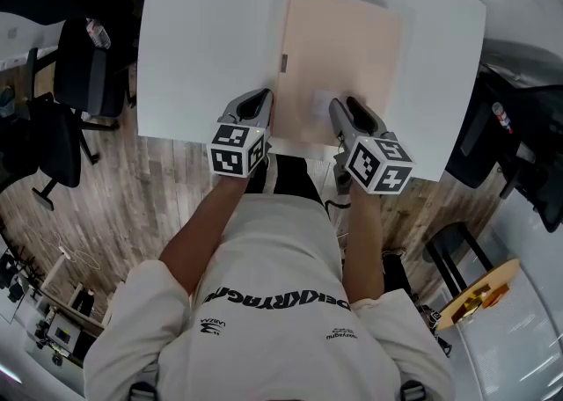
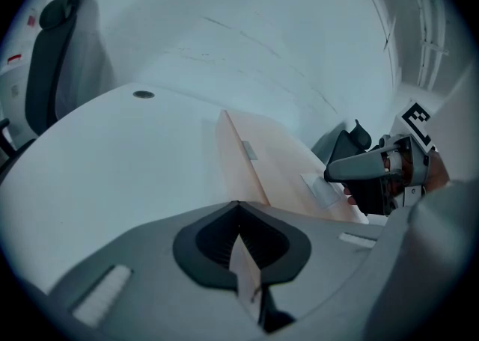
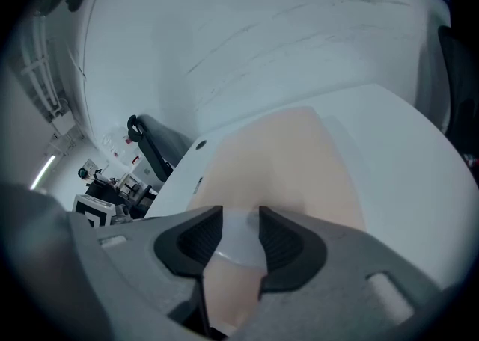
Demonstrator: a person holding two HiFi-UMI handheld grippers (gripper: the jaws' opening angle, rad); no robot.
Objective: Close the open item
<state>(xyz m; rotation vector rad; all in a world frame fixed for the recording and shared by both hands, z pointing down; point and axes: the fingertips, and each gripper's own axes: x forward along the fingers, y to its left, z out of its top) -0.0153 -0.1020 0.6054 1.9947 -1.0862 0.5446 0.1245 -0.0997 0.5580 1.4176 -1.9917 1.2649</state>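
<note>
A peach folder (image 1: 339,47) lies flat on the white table (image 1: 202,39), with a small grey tag (image 1: 283,62) on its left edge and a pale label (image 1: 321,102) near its front. My left gripper (image 1: 257,107) sits at the folder's front left corner. In the left gripper view its jaws (image 2: 239,216) are shut on a thin peach sheet edge of the folder (image 2: 277,167). My right gripper (image 1: 345,113) rests over the folder's front edge. Its jaws (image 3: 241,221) stand apart, and the label (image 3: 239,246) and folder (image 3: 277,152) show through the gap. The right gripper (image 2: 374,171) also appears in the left gripper view.
Black office chairs stand left (image 1: 84,65) and right (image 1: 493,144) of the table. A round cable hole (image 2: 143,94) sits near the table's far edge. The table's front edge runs just under both grippers, with wooden floor (image 1: 149,188) below.
</note>
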